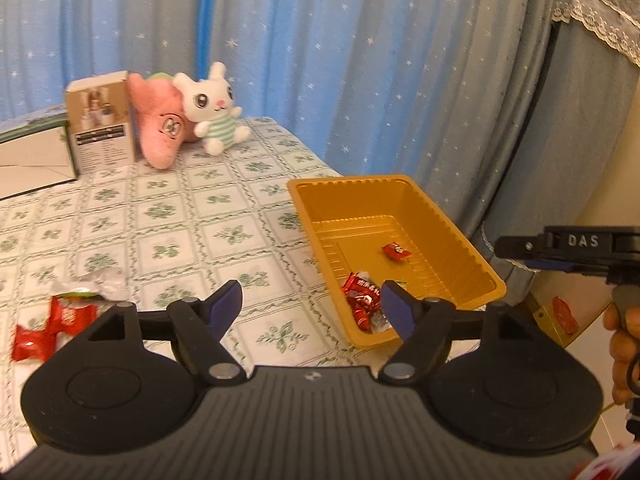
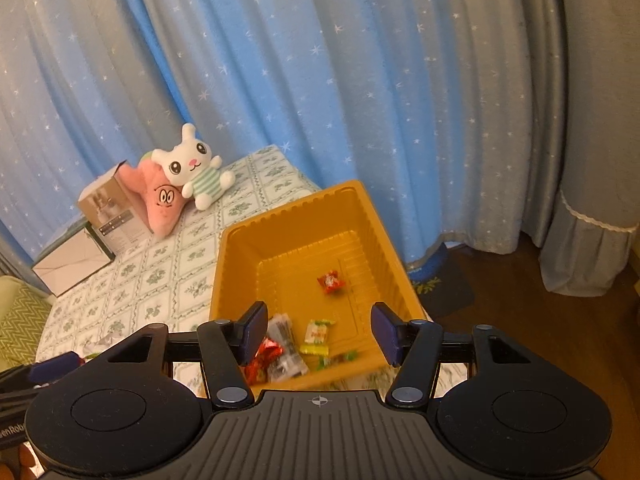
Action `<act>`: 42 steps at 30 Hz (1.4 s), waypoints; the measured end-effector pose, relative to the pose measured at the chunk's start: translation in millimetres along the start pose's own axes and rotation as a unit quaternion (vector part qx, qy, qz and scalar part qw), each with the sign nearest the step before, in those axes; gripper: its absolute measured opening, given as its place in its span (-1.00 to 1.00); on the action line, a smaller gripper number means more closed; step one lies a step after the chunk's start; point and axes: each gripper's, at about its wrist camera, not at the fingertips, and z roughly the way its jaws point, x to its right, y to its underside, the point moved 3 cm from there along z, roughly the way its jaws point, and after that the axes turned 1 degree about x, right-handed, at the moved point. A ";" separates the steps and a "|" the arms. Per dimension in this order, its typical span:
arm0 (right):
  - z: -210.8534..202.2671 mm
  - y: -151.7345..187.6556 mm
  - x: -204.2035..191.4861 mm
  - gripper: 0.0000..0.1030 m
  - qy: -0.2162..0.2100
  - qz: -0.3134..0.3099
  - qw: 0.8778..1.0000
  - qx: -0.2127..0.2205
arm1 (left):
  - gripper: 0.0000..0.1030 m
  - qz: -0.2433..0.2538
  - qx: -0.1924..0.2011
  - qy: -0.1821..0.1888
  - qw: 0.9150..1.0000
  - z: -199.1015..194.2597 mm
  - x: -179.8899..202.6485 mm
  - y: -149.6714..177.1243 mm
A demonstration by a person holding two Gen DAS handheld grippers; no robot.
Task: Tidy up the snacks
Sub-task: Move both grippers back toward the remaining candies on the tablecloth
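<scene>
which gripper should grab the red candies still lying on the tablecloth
Left. The left gripper is open and empty, and the loose red candies lie on the tablecloth at its left side. The right gripper, also open, sits over the gold tray, likely farther from them.

Desk (image 1: 224, 216), green floral cloth: gold tray (image 1: 460, 240), red candies (image 1: 52, 320), box (image 1: 100, 120), pink plush (image 1: 160, 124), bunny plush (image 1: 216, 108).
</scene>
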 end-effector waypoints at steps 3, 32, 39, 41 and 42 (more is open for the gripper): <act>-15.3 9.3 -10.9 0.12 -0.003 -0.009 1.000 0.002 | 0.47 -0.008 0.006 -0.006 1.000 -18.3 -6.7 4.1; -35.3 81.0 -134.7 0.22 -0.047 -0.131 0.990 -0.029 | 0.75 -0.048 0.027 -0.095 0.994 -114.5 -81.9 39.7; -28.8 83.1 -143.6 0.23 -0.051 -0.138 0.989 -0.033 | 0.78 -0.052 0.027 -0.109 0.992 -118.2 -93.8 42.4; -26.5 83.8 -145.9 0.23 -0.053 -0.140 0.988 -0.035 | 0.78 -0.053 0.026 -0.113 0.992 -118.8 -97.8 43.1; -24.9 84.2 -147.1 0.24 -0.054 -0.141 0.988 -0.036 | 0.78 -0.054 0.026 -0.115 0.992 -119.1 -99.8 43.6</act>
